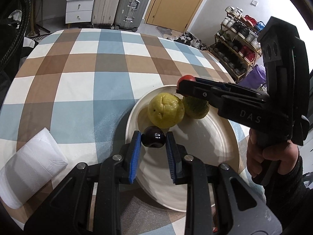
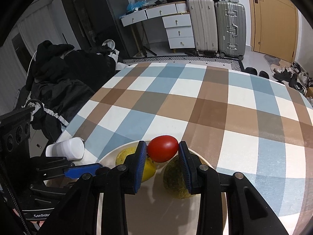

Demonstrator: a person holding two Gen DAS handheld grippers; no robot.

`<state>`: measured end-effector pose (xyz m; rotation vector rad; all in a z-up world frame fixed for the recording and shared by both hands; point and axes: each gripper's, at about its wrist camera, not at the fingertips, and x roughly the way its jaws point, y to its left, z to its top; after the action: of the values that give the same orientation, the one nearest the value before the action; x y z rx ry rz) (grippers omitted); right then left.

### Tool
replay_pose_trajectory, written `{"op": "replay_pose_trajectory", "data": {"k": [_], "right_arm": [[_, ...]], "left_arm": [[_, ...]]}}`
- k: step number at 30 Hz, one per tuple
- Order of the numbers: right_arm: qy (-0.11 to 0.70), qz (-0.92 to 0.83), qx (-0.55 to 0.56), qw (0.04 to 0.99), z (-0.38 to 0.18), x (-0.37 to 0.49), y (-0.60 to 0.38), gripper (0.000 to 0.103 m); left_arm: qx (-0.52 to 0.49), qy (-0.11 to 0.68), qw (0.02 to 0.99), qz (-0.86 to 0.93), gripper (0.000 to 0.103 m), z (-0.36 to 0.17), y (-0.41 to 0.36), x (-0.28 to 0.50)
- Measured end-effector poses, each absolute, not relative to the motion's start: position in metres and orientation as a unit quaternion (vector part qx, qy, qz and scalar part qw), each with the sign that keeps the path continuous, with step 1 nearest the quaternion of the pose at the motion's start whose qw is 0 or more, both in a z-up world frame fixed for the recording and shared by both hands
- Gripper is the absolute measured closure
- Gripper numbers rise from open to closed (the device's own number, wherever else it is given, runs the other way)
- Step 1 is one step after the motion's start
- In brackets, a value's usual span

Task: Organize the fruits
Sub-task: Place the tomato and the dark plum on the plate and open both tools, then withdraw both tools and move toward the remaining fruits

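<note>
A white plate lies on the checked tablecloth and holds a yellow fruit and a green avocado-like fruit. My left gripper is shut on a dark plum just above the plate's near left part. My right gripper is shut on a red tomato and holds it above the plate's far rim, over the yellow fruit and the green fruit. In the left wrist view the right gripper reaches in from the right with the tomato.
A white paper towel roll lies on the table left of the plate; it also shows in the right wrist view. The checked tablecloth stretches far beyond the plate. Suitcases, drawers and a shoe rack stand past the table.
</note>
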<state>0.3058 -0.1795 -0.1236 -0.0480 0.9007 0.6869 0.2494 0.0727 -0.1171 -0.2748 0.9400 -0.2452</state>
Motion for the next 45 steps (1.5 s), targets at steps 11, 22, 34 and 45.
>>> {"op": "replay_pose_trajectory", "data": {"k": [11, 22, 34, 45], "right_arm": [[0.401, 0.331, -0.003, 0.854, -0.113, 0.290, -0.189, 0.060], [0.320, 0.335, 0.060, 0.884, -0.066, 0.237, -0.234, 0.050], [0.253, 0.320, 0.081, 0.909, -0.037, 0.151, -0.279, 0.013], [0.244, 0.317, 0.089, 0.912, -0.038, 0.083, -0.304, 0.001]], "left_arm": [[-0.127, 0.456, 0.874, -0.109, 0.072, -0.112, 0.075, 0.245], [-0.117, 0.434, 0.888, -0.094, 0.051, -0.081, 0.066, 0.213], [-0.069, 0.391, 0.915, -0.066, 0.034, -0.037, 0.040, 0.141], [-0.053, 0.382, 0.920, -0.071, 0.022, -0.028, 0.014, 0.081]]}}
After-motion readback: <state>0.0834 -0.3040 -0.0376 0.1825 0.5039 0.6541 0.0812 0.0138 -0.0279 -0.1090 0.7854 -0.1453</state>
